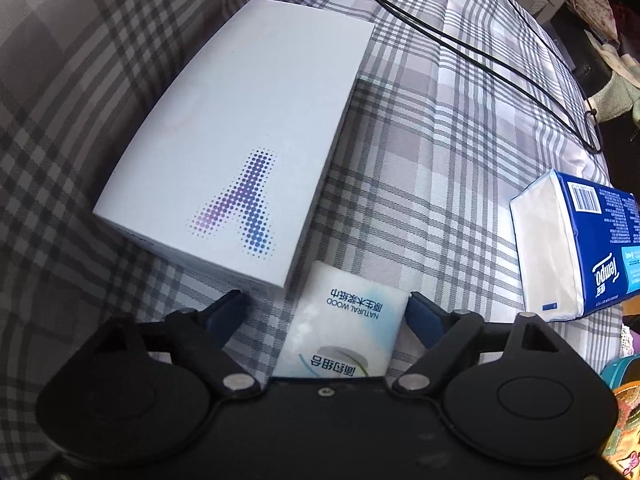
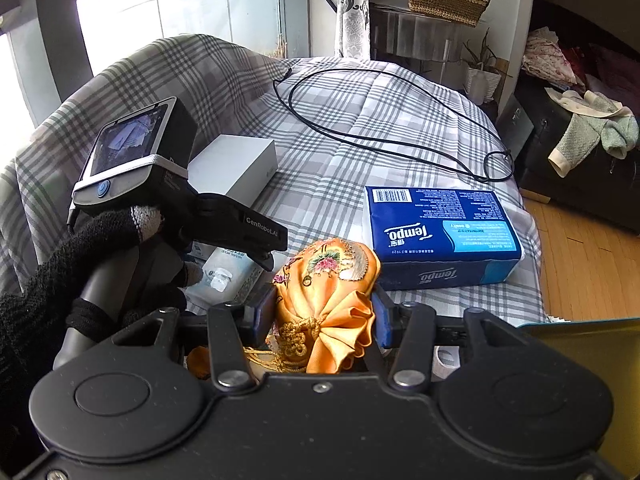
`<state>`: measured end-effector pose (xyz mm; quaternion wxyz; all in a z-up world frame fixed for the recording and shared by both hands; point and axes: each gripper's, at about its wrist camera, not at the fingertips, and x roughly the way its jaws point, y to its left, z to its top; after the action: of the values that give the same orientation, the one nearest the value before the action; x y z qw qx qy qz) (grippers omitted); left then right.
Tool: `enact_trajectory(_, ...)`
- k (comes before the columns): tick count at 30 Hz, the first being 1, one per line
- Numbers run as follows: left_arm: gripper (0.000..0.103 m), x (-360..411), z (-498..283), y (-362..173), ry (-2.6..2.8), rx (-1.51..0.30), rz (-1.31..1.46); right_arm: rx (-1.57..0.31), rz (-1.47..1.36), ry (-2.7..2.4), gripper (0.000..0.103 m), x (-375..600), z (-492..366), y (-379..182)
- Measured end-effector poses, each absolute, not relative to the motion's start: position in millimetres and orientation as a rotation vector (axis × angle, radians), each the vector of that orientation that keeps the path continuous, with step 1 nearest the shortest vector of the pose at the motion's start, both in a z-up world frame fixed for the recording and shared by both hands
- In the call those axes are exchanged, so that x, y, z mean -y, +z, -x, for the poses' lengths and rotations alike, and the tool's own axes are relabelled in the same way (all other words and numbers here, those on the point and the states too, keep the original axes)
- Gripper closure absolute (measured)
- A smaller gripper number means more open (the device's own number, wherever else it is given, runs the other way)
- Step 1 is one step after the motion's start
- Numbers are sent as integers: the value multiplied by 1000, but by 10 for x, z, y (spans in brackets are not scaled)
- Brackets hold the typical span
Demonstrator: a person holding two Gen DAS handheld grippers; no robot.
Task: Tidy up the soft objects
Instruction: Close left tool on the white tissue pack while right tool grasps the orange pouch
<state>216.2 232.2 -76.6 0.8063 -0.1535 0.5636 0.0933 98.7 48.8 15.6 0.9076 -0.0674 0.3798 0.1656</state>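
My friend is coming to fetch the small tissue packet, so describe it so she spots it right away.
On the grey plaid bedspread, find the big white box with a dotted purple letter A. The small tissue packet lies at that box's near corner, between the fingers of the left gripper. Unlike the large blue Tempo tissue pack nearby, it is small, white and printed NATURAL WOOD.

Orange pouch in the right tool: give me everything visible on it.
The orange pouch looks like shiny satin, embroidered with pink flowers and green leaves on its rounded body. Its neck is cinched by a knotted gold cord, the fabric fanning into pleats below the tie, with gold tassel threads trailing lower left. It is clamped between the blue pads of the right tool, held in front of the plaid-covered bed.
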Motion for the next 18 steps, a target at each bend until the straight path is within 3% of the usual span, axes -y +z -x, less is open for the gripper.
enact_trajectory(6,50,-2350,-2087,-713,155,-1188,376,-783,113,326,55,-430,-1003,178)
enact_trajectory(18,52,-2282,-1811,-373,75,-1086,354,-751,-3,221,55,78,-1030,438)
